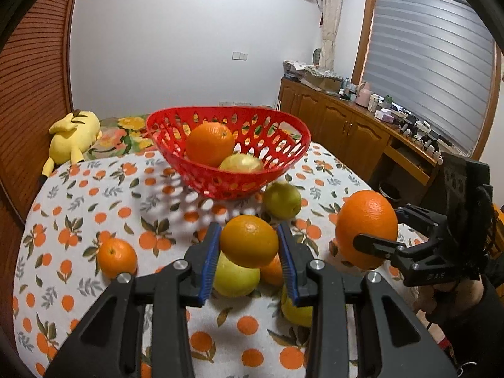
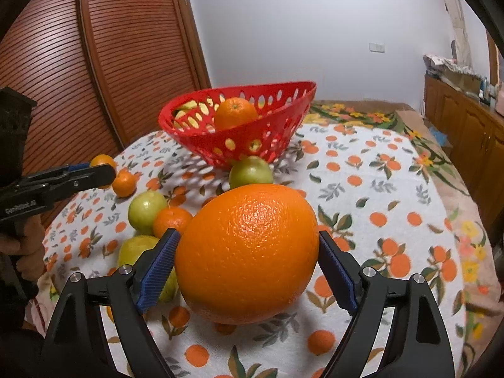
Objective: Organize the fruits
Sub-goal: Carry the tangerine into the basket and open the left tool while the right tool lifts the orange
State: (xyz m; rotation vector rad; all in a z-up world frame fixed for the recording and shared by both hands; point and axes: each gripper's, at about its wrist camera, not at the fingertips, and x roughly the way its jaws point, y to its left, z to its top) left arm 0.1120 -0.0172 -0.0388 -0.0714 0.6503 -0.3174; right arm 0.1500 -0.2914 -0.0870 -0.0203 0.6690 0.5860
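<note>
in red basket (image 1: 277,170): 1 orange (image 1: 210,143), 1 pear (image 1: 242,162)

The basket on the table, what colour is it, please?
Red, with oval holes; the basket shows best in the left wrist view.

Both wrist views face the red basket (image 1: 226,157) closely.

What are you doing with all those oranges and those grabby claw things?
A person is sorting fruit into the red basket with a gripper in each hand. The left gripper is shut on a small orange, held above the table. The right gripper grips a big orange. The basket already holds an orange and a yellow-green fruit. More oranges and green fruits wait on the orange-print tablecloth.
</note>
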